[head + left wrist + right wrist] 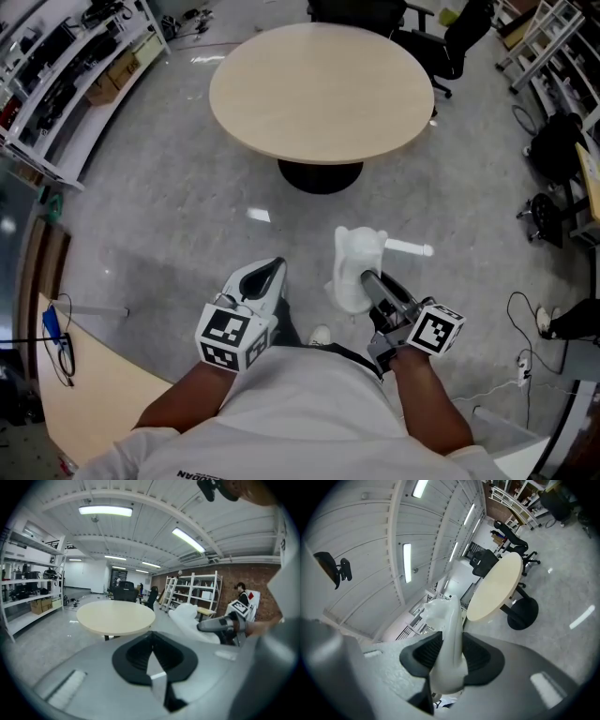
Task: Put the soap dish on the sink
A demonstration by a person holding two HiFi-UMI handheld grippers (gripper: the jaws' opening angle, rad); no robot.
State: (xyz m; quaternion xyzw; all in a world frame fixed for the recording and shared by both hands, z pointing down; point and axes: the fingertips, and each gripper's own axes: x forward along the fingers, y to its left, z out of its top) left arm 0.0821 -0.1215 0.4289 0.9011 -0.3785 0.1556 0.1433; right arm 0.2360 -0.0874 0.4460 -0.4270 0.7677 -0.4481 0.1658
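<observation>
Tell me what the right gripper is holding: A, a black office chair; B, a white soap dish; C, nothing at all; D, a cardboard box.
B: in its own view the right gripper has both jaws pressed on the white soap dish, with nothing else between them.

A round beige table [322,92] stands on a glossy grey floor [169,216], shelving racks [66,75] along the left, office chairs [441,47] behind, strip lights [105,511] overhead
</observation>
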